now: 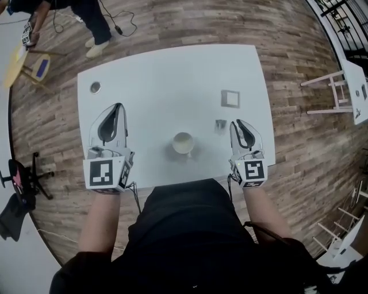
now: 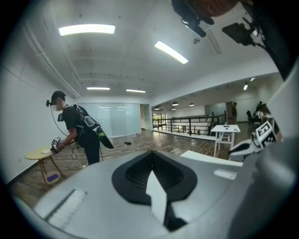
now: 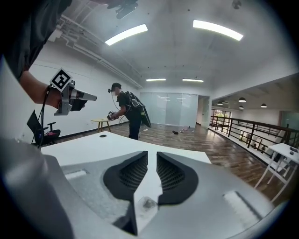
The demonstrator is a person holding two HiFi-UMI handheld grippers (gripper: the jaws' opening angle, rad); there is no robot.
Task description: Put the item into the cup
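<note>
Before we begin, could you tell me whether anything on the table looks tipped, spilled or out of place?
Nothing stands out. The cup stands upright on the white table, with no spill around it. The small item sits apart from it, to its right, and a square piece lies flat farther back.

My head camera looks steeply down on the whole white table point(image 1: 172, 74) from above its near edge. The camera on my left gripper point(image 1: 118, 107) sits close behind its fingers point(image 2: 135, 179), facing almost level across the table; the one on my right gripper point(image 1: 236, 123) does likewise. All three catch the person point(image 1: 86, 17) at the yellow side table point(image 1: 14, 63).
</note>
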